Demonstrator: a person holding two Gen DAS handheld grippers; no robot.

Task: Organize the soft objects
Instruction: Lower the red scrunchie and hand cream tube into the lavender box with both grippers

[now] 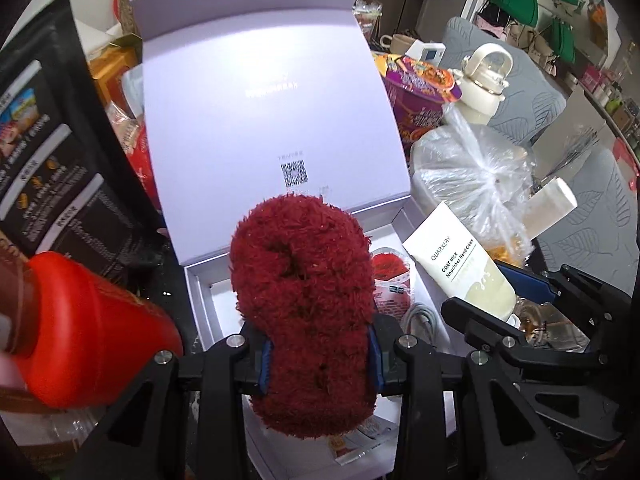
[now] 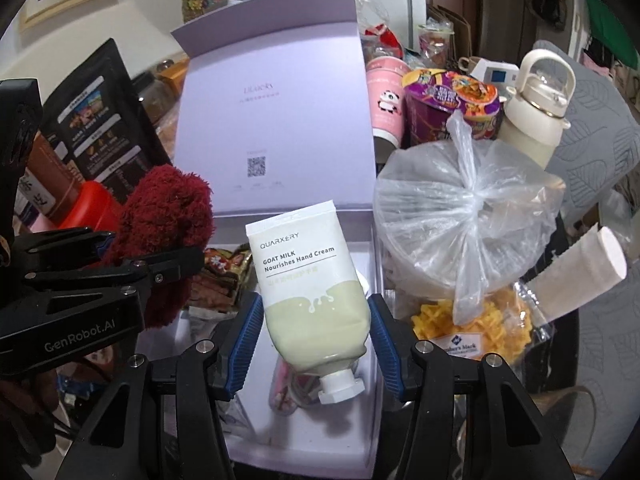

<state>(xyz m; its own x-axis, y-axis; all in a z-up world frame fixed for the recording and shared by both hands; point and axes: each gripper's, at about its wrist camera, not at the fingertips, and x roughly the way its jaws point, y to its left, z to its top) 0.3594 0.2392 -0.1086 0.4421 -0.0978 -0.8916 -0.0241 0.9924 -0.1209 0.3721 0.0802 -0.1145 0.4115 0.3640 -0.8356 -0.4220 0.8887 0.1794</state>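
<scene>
At the centre of the frame, the right gripper (image 2: pixel 316 316) has its blue ribbed pads on both sides of a white and cream hand-cream tube (image 2: pixel 310 280), cap pointing down. Behind it an open lilac cardboard box (image 2: pixel 280 120) stands with its lid raised. At left, the left gripper (image 2: pixel 160 264) clamps a dark red fluffy cloth (image 2: pixel 168 216). A knotted clear plastic bag (image 2: pixel 468 216) sits at right.

left wrist: close, facing open lilac box (image 1: pixel 256 120) | right wrist: close, right of it | shared: box, hand cream tube (image 2: pixel 312 280)
</scene>
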